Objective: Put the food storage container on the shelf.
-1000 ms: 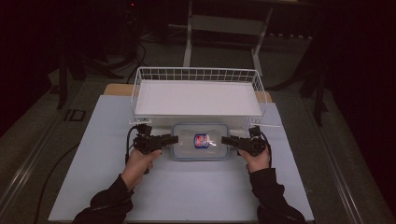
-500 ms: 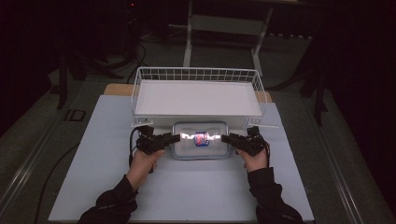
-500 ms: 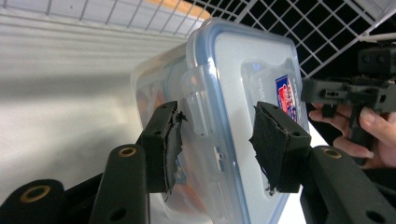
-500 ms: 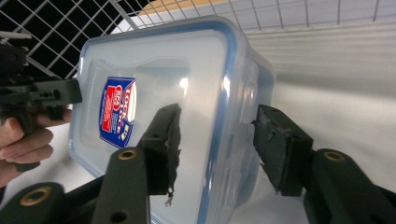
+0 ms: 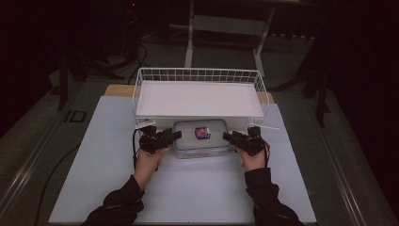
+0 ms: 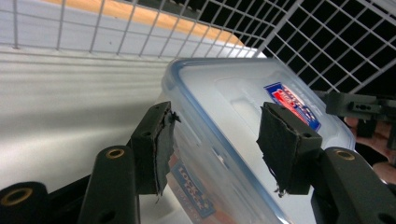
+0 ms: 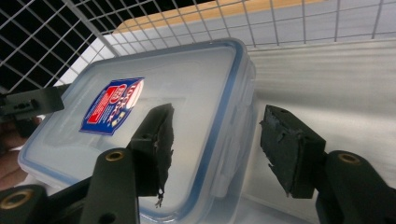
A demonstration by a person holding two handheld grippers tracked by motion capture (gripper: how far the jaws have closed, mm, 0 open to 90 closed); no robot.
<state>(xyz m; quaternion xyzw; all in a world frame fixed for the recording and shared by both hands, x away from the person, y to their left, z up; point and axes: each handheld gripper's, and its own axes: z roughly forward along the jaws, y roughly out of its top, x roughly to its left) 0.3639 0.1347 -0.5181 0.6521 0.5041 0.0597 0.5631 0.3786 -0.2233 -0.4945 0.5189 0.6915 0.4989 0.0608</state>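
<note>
I have the plastic box (image 5: 199, 138) sitting at the front edge of the wire basket (image 5: 197, 75) — near the tabletop's middle. My left gripper (image 5: 175, 135) and right gripper (image 5: 226, 136) straddle its short ends, jaws just opened wider, pads clear — likely releasing it.
</note>
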